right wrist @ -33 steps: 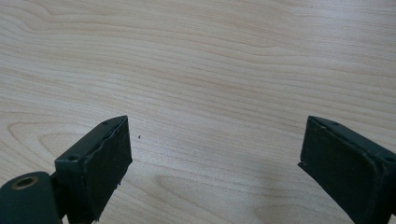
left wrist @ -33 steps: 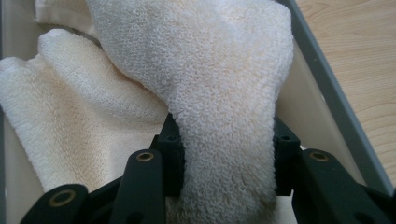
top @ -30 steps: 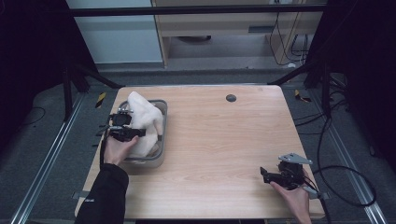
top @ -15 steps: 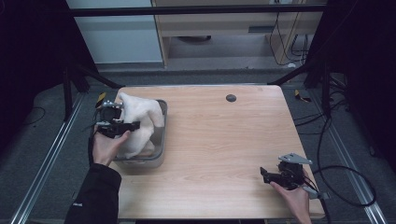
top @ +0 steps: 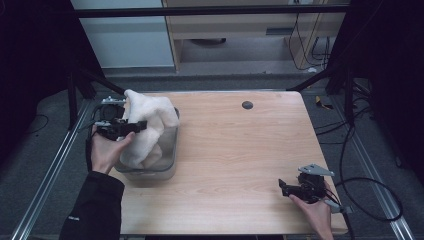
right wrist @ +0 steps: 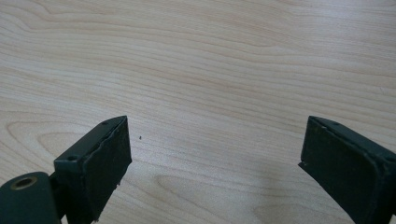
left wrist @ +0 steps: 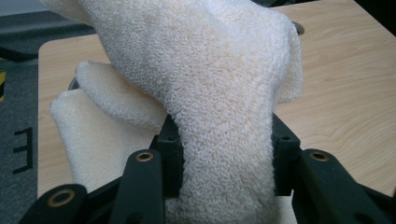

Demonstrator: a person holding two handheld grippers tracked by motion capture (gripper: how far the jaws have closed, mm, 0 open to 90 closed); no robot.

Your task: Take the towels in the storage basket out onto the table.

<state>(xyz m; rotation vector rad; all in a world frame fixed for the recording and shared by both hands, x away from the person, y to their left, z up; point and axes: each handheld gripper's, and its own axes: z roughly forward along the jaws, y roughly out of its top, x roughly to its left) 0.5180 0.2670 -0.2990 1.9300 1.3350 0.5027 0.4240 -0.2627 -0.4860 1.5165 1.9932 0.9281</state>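
Cream-white terry cloth, a thick towel (top: 150, 127), hangs in soft folds above a clear plastic bin (top: 167, 167) at the left side of a pale wooden table (top: 240, 150). The left gripper (top: 137, 125) pinches the towel: in the left gripper view its two black jaws press into a bunched fold of the towel (left wrist: 219, 116) from both sides, and the cloth bulges above and below them. The upper part of the towel is lifted clear of the bin, rising higher than the bin's rim, while its lower end reaches down inside the bin. The person's left hand (top: 105, 150) grips the tool from below, with a dark sleeve (top: 95, 207) coming in from the bottom edge of the high view.

At the near right corner of the table, well apart from the towel and the bin, the person's right hand (top: 312, 210) holds the right gripper (top: 282, 187) low over the wood. In the right gripper view its jaws stand spread wide, with bare wood grain between them and nothing held. A grey three-cornered plate (top: 316, 170) sits on top of this gripper, and a black cable (top: 372, 200) loops from it off the table's right edge.

A small dark round hole (top: 247, 105) marks the table top near its far edge.
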